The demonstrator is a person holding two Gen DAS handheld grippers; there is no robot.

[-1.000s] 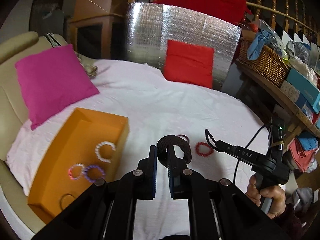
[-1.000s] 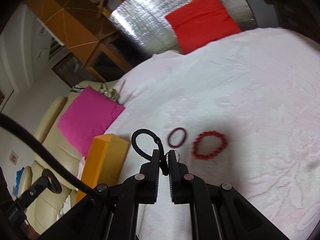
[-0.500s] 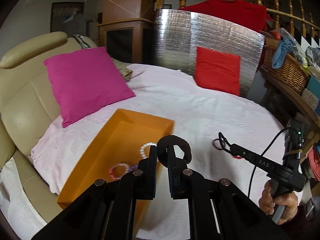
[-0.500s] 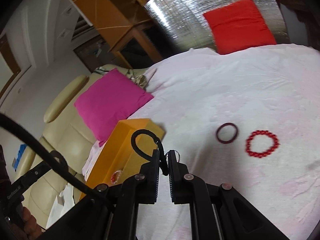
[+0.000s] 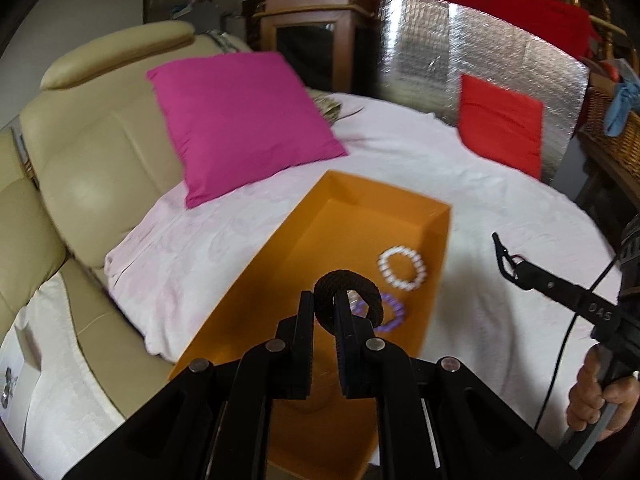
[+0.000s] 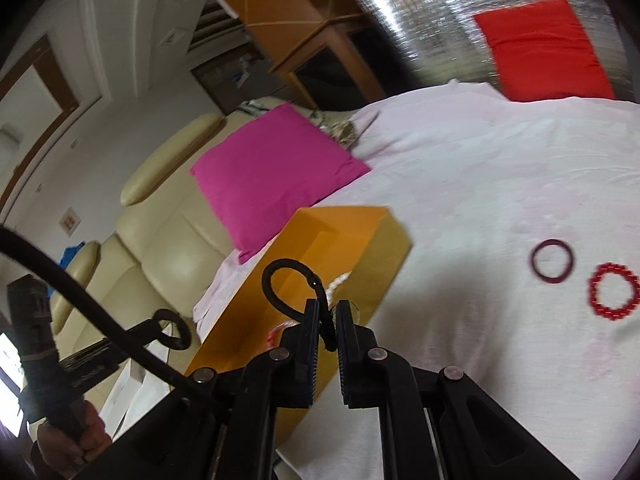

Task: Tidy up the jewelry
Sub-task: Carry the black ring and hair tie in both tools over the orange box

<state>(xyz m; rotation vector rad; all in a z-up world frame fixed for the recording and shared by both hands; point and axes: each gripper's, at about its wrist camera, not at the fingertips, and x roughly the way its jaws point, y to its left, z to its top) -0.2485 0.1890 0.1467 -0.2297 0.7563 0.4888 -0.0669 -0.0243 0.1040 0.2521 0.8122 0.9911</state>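
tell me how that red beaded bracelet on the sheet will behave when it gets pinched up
The red beaded bracelet is probably strung beads, so likely floppy, sagging out of round. It looks small and light. Lying flat on the soft sheet, its rounded beads may slip between the fingers.

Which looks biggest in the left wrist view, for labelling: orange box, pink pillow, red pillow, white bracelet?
1. Orange box
2. Pink pillow, though the box's nearness makes the top two unsure
3. Red pillow
4. White bracelet
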